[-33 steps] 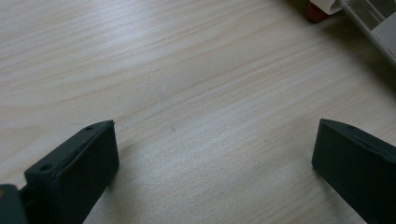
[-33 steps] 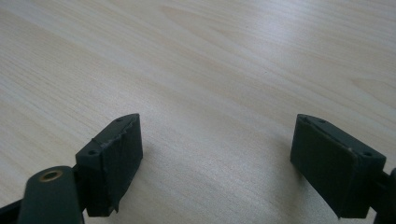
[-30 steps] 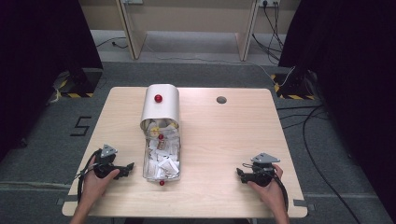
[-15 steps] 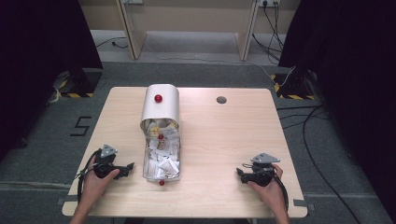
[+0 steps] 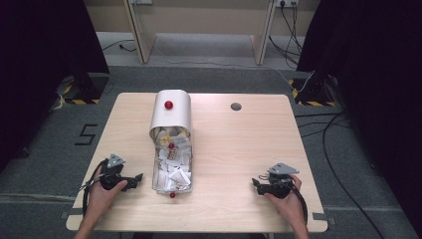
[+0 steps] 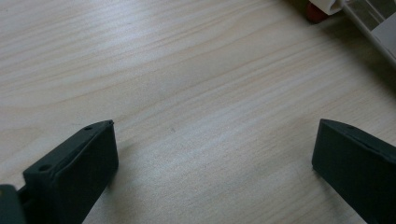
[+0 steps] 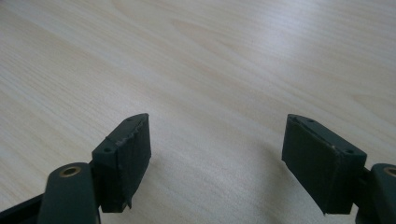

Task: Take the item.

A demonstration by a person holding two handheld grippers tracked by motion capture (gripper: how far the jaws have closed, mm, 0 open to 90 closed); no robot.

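A small white box with an arched cover (image 5: 172, 112) and a red knob (image 5: 168, 105) on top lies mid-table. Its drawer (image 5: 171, 172) is pulled out toward me, holding several white paper scraps, with a red knob (image 5: 172, 195) at its front. My left gripper (image 5: 135, 179) rests on the table just left of the drawer, open, with nothing between its jaws (image 6: 217, 130). The drawer's red knob (image 6: 316, 11) and white edge (image 6: 373, 23) sit at the upper right of the left gripper view. My right gripper (image 5: 256, 183) rests at the front right, open over bare wood (image 7: 218, 121).
The light wooden table (image 5: 249, 144) has a round cable hole (image 5: 236, 106) at the back right. Bare wood lies between the drawer and the right gripper. Cables run over the grey floor (image 5: 348, 149) on the right.
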